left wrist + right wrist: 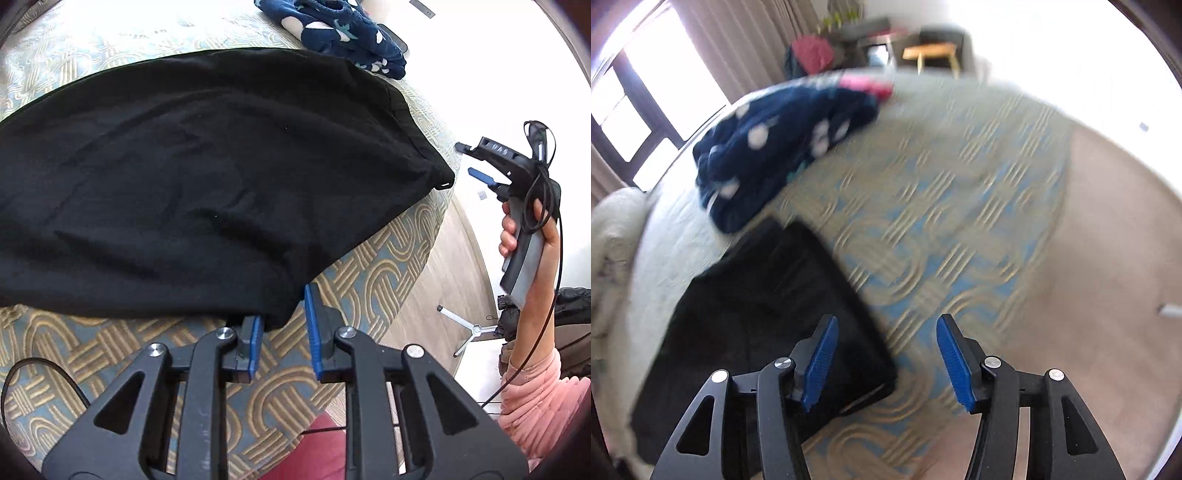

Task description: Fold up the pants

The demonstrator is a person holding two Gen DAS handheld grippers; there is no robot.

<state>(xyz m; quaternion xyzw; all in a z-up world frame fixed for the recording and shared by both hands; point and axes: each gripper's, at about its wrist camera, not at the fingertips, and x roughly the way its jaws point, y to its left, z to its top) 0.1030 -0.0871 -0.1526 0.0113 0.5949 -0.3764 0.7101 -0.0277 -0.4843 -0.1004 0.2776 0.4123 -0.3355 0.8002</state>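
Matte black linkage arms with triangular cut-outs and round silver screws carry the left gripper (284, 325), tipped with ribbed blue finger pads (312, 328). The right gripper (886, 354) matches it, its handle grey-backed and trailing thin black cable (554, 280). A bare-skinned forearm (532, 317) emerges from a fuzzy pink sleeve (539, 402).

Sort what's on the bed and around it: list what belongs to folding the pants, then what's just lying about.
Belongs to the job:
- black pants, spread on the patterned bedspread
- left gripper, open at the pants' near edge
- right gripper, open, held off the fabric

Just lying about:
- navy spotted garment, bunched beyond the pants
- white tripod on the floor
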